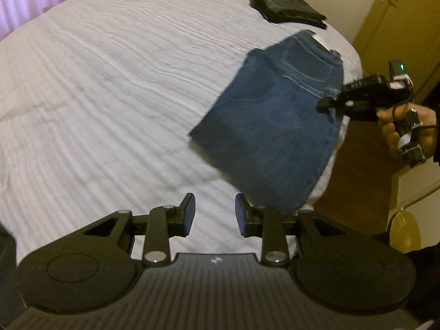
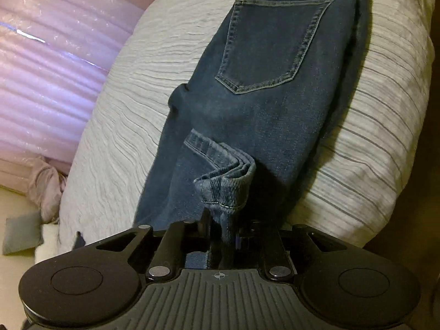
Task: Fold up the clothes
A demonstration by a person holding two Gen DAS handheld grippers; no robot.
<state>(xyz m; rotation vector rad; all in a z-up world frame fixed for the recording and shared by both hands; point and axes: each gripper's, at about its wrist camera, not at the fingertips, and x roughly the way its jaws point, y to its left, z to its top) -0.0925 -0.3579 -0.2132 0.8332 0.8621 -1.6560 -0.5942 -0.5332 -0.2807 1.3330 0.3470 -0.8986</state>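
Jeans (image 2: 269, 88) mid-fold: we are pinching their hems in the right gripper (image 2: 222, 233), left gripper (image 1: 215, 214) spread, empty; next, laying hems toward the waistband.

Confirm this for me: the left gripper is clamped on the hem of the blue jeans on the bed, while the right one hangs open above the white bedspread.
The sides are swapped. The right gripper is clamped on the hem of the blue jeans, as the right wrist view shows. The left gripper hangs open above the white bedspread.
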